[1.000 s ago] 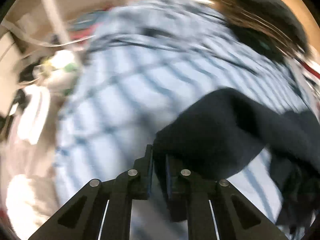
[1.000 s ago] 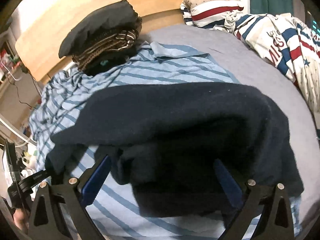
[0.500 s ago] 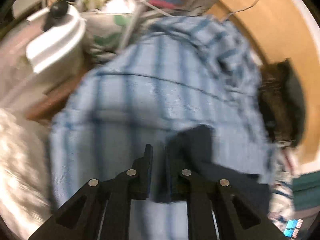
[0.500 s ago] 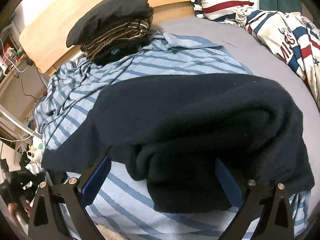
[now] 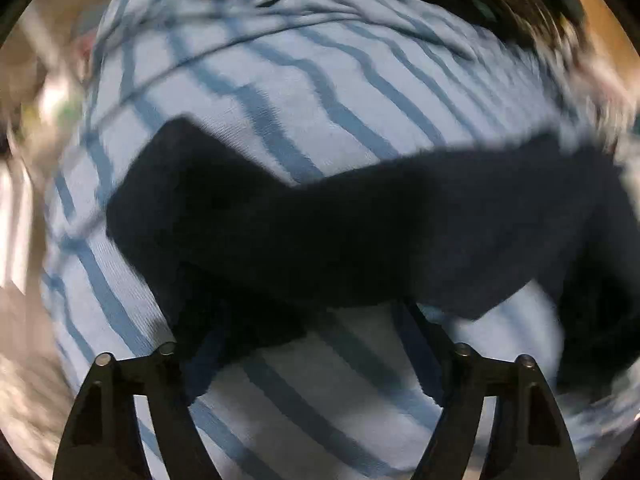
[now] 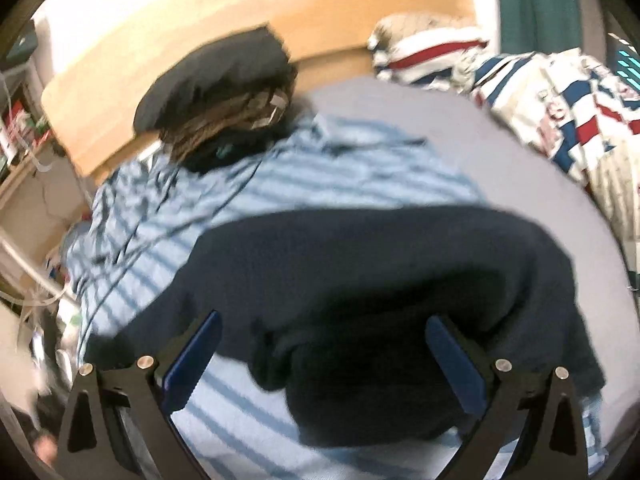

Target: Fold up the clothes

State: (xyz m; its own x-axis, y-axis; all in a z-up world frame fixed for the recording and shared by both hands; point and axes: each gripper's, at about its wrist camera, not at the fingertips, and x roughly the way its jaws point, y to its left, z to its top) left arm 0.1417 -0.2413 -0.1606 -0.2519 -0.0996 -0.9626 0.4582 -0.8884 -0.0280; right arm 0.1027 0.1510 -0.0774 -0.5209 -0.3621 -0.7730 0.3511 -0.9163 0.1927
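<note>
A dark navy garment (image 5: 360, 232) lies bunched on a light-blue striped shirt (image 5: 300, 92) spread over the bed. One arm of it stretches across the left wrist view. My left gripper (image 5: 304, 332) points steeply down over that arm with its jaws opening wide. The cloth drapes over its fingertips, and no pad presses on it. In the right wrist view the navy garment (image 6: 380, 272) fills the middle over the striped shirt (image 6: 320, 168). My right gripper (image 6: 322, 320) is open, its blue pads (image 6: 196, 348) standing on either side of the garment's folded bulk without squeezing it.
A stack of folded dark and brown clothes (image 6: 216, 80) sits at the head of the bed against the wooden headboard (image 6: 240, 12). A red, white and blue duvet (image 6: 560, 100) lies at the right on the grey sheet (image 6: 460, 140). Cables and clutter (image 6: 28, 292) crowd the left.
My left gripper was shut on the navy sleeve and has swung with it; its jaws now stand wide and the sleeve lies across the striped shirt. The right gripper has barely moved.
</note>
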